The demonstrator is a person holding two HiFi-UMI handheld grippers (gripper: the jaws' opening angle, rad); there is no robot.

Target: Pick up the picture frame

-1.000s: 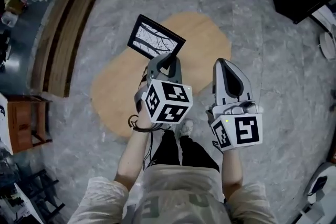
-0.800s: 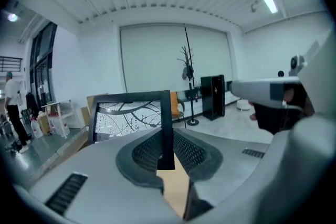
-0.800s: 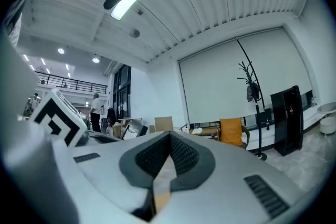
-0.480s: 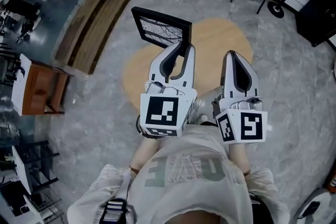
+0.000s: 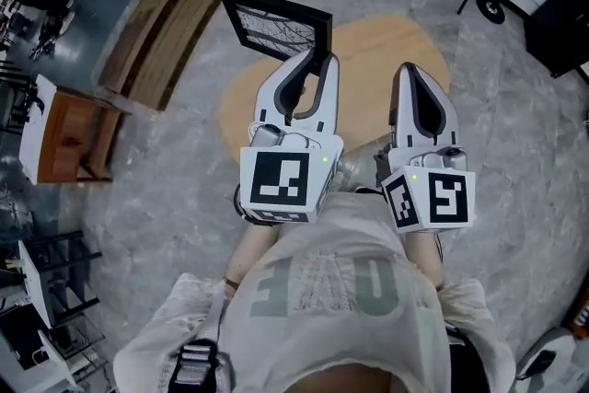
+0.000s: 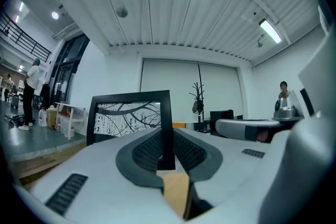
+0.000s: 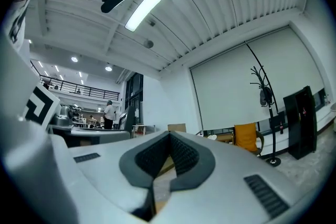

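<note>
The picture frame (image 5: 271, 28) is black with a black-and-white branch print and is held up off the floor, upright. My left gripper (image 5: 320, 62) is shut on its right edge. In the left gripper view the frame (image 6: 128, 118) stands upright, its right bar clamped between the ribbed pads (image 6: 149, 147) of my left gripper (image 6: 165, 139). My right gripper (image 5: 411, 71) hangs beside it on the right, level and shut with nothing in it. In the right gripper view my right gripper (image 7: 169, 139) has its pads meeting at the tip.
A light wooden oval surface (image 5: 386, 51) lies on the grey marble floor below the grippers. Long wooden planks (image 5: 175, 5) and a brown cabinet (image 5: 69, 129) lie to the left. Chairs and shelving stand at the far side. A coat stand (image 6: 198, 97) and people are in the distance.
Both grippers have risen and levelled out, the left carrying the frame up and away from the oval surface. The person's body now fills the lower head view.
</note>
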